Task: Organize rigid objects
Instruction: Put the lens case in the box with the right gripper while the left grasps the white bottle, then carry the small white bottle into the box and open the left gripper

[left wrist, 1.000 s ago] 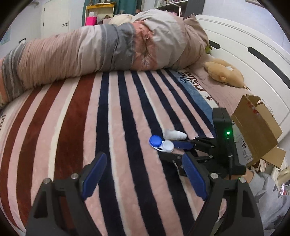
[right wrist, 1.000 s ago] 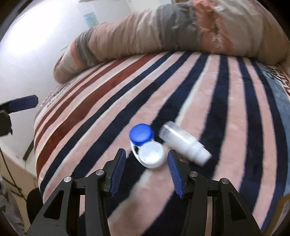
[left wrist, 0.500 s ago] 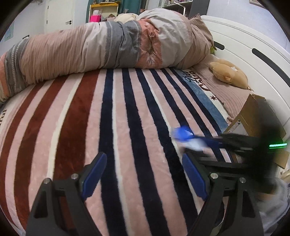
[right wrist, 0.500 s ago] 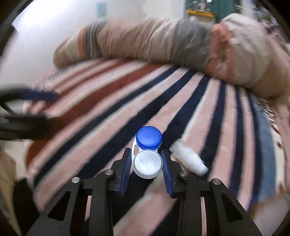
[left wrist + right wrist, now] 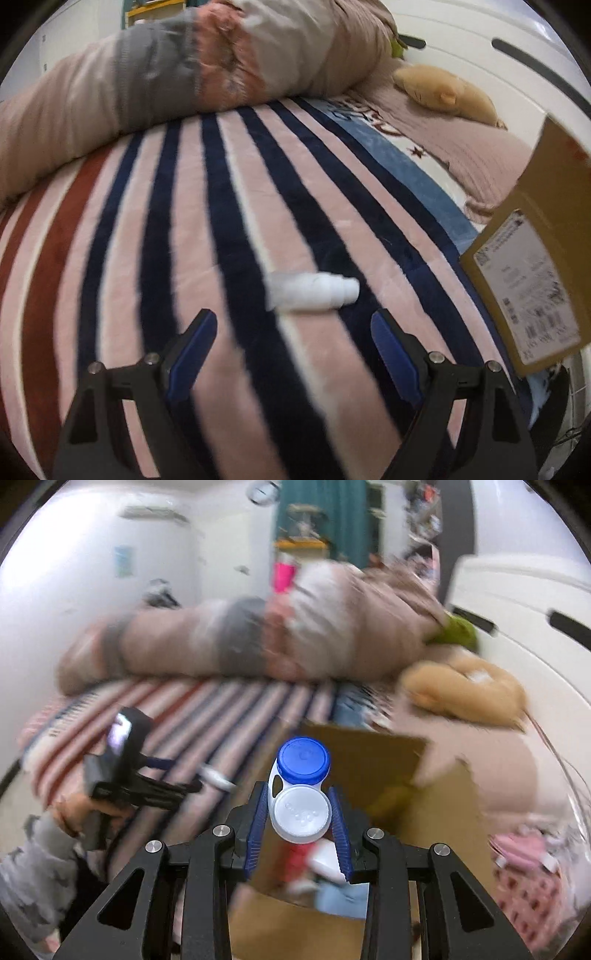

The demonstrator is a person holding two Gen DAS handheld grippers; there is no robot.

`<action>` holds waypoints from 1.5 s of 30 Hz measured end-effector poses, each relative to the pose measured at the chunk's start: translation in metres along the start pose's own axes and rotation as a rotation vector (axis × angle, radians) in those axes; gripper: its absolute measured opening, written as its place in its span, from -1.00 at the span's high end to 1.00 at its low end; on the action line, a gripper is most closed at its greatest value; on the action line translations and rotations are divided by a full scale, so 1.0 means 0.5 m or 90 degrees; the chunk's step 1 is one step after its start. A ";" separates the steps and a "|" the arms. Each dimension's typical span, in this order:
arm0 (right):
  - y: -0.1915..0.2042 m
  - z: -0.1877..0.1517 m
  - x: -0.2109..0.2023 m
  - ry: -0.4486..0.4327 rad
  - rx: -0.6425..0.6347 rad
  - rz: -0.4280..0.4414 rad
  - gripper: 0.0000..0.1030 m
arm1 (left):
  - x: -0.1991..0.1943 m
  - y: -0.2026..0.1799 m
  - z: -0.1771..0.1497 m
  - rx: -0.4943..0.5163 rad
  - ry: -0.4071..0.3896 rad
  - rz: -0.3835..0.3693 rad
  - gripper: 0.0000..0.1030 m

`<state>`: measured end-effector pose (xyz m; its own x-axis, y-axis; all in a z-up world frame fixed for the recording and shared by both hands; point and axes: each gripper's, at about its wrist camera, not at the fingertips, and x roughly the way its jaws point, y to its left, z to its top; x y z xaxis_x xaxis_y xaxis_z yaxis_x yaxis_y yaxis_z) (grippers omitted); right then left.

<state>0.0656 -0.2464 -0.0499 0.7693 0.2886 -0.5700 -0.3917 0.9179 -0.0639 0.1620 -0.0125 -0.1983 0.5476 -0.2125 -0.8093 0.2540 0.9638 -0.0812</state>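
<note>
Striped in pink, navy and rust, a blanket (image 5: 155, 236) covers the bed and serves as the stage for the scene. Beyond the blanket, along its far edge, lies a rolled duvet (image 5: 177, 70), and off the blanket's right side a tan plush toy (image 5: 447, 94) rests against the white headboard (image 5: 517, 33). At the blanket's right edge stands an open cardboard box (image 5: 524, 266), its printed label facing the left camera; the right wrist view, much blurred, looks down into that box (image 5: 373, 760), where pale and red items lie, too smeared to name. The left gripper (image 5: 293, 349) hangs low over the blanket with its blue pads spread wide and nothing between them. Just ahead of it a small white bottle (image 5: 314, 291) lies on its side across a navy stripe, cap pointing toward the box. The right gripper (image 5: 301, 823) is above the box, off the blanket, its jaws pinched tight on a lens case (image 5: 301, 786), gripping the white cap while the blue cap juts forward.
</note>
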 end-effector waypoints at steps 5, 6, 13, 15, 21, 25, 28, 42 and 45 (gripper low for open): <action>-0.032 -0.014 0.047 0.069 -0.001 -0.022 0.44 | 0.052 0.002 0.016 -0.015 -0.002 0.013 -0.62; -0.032 -0.014 0.052 0.074 -0.003 -0.033 0.41 | 0.056 0.000 0.018 -0.018 -0.002 0.010 -0.60; -0.049 -0.023 0.041 0.065 0.008 -0.041 -0.13 | 0.052 -0.016 0.018 -0.001 -0.009 0.013 -0.14; -0.051 -0.022 0.042 0.063 0.014 -0.037 -0.13 | 0.044 -0.020 0.017 0.002 -0.011 0.016 -0.14; -0.059 -0.027 0.044 0.061 0.007 -0.026 -0.13 | -0.100 -0.062 0.052 0.032 -0.089 -0.009 -0.14; -0.071 -0.033 0.036 0.054 0.009 -0.020 -0.13 | -0.232 -0.150 0.110 0.087 -0.149 -0.071 -0.14; -0.083 -0.040 0.028 0.048 0.016 -0.010 -0.13 | -0.281 -0.238 0.151 0.146 -0.151 -0.135 -0.14; -0.111 -0.066 0.014 0.043 0.028 0.002 -0.14 | -0.169 -0.434 0.213 0.249 -0.031 -0.120 -0.51; -0.114 -0.067 0.015 0.045 0.027 0.001 -0.14 | -0.178 -0.429 0.213 0.243 -0.037 -0.126 -0.54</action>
<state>0.0769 -0.3057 -0.0780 0.7310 0.2711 -0.6263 -0.3700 0.9286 -0.0298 0.1439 -0.2174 -0.0469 0.5003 -0.4065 -0.7645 0.6296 0.7769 -0.0010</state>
